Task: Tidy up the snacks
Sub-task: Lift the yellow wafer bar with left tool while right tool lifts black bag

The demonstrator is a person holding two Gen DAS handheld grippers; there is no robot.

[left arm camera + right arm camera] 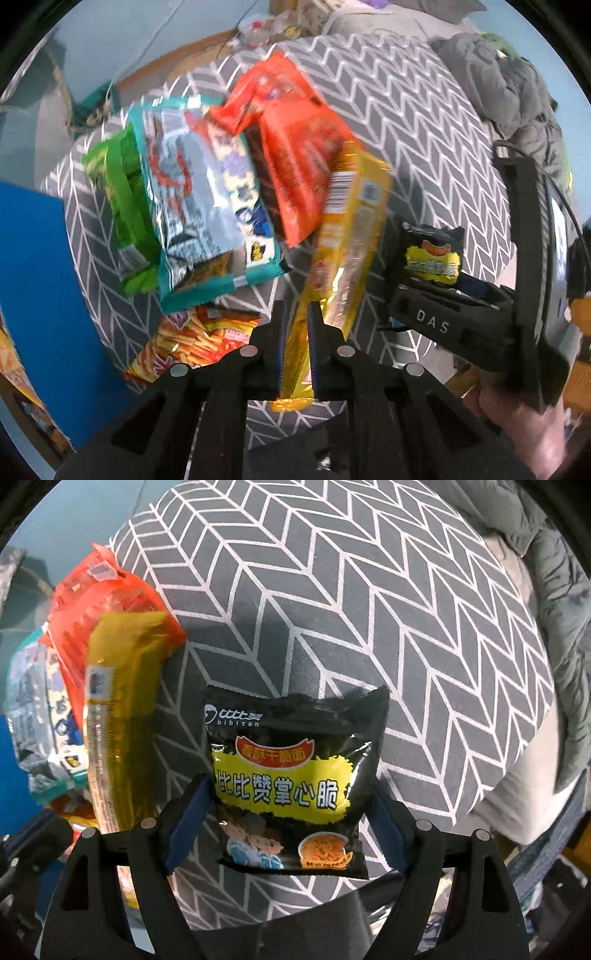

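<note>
While my left claw point(295, 347) pinches the glossy yellow packet point(343, 251) lengthwise toward twelve o'clock, my right claw point(284, 834) gapes around the crinkly black packet point(291, 786).

Grey herringbone cushion point(369, 609) w/ white lines, pale blue floor point(110, 37) (grey bedding point(509, 85) behind).

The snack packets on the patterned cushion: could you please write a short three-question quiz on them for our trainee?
1. True or false: the left tongs are shut on the yellow packet.
2. Which packet lies between the open right tongs? A) green B) black C) orange
3. Fill in: the orange packet partly overlaps the ____ packet beside it.

Key: 1 true; 2 B, the black packet, pads not pressing it; 3 teal-and-silver.
</note>
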